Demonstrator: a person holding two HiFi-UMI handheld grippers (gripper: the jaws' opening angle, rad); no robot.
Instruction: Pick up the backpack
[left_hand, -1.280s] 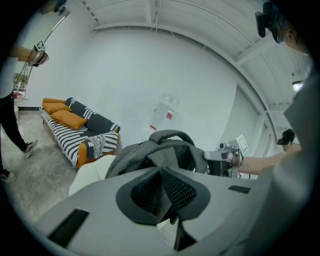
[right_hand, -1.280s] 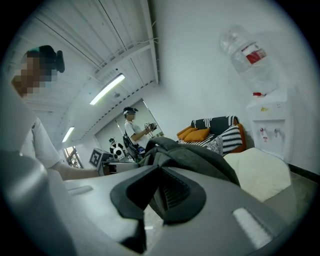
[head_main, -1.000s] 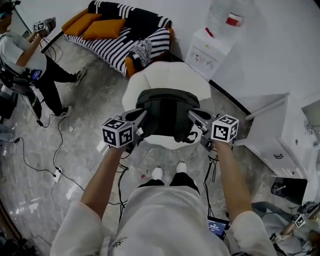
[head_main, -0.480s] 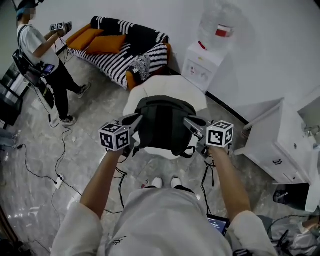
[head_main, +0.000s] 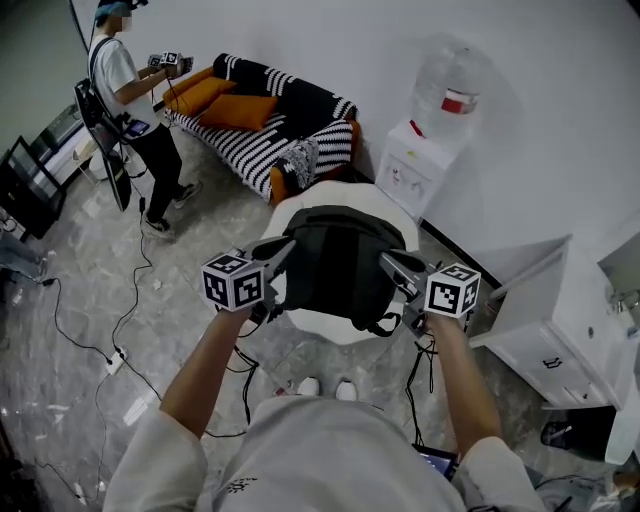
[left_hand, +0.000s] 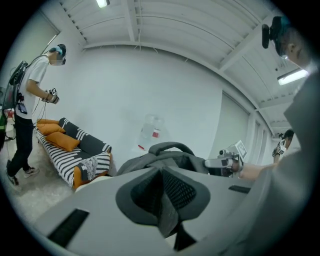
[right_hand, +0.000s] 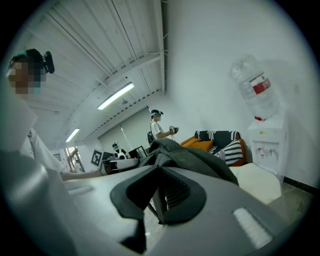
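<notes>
The backpack (head_main: 335, 265) is dark and hangs between my two grippers, over the middle of a round white seat (head_main: 345, 196). The seat's far edge and near edge show bare past the backpack. I cannot tell whether the backpack's underside touches the seat.

Left gripper (head_main: 283, 243): clenched on the backpack's left side. In the left gripper view, dark fabric is pinched between the pads, and the carry handle arches above the body of the bag.

Right gripper (head_main: 385, 260): clenched on the backpack's right side. In the right gripper view, a fold of fabric and a thin strap sit between the pads.

Both grippers point inward toward each other, roughly level, with their marker cubes turned to the head camera.

Surroundings: the seat stands on a grey marble-patterned floor (head_main: 170, 300) with cables lying across it. A striped sofa (head_main: 275, 125) with orange cushions stands against the far wall. A white dispenser (head_main: 418, 168) with a bottle on top stands right of the sofa. A white cabinet (head_main: 560, 320) is at the right. A person (head_main: 130, 110) holding another gripper stands near the sofa's left end.
</notes>
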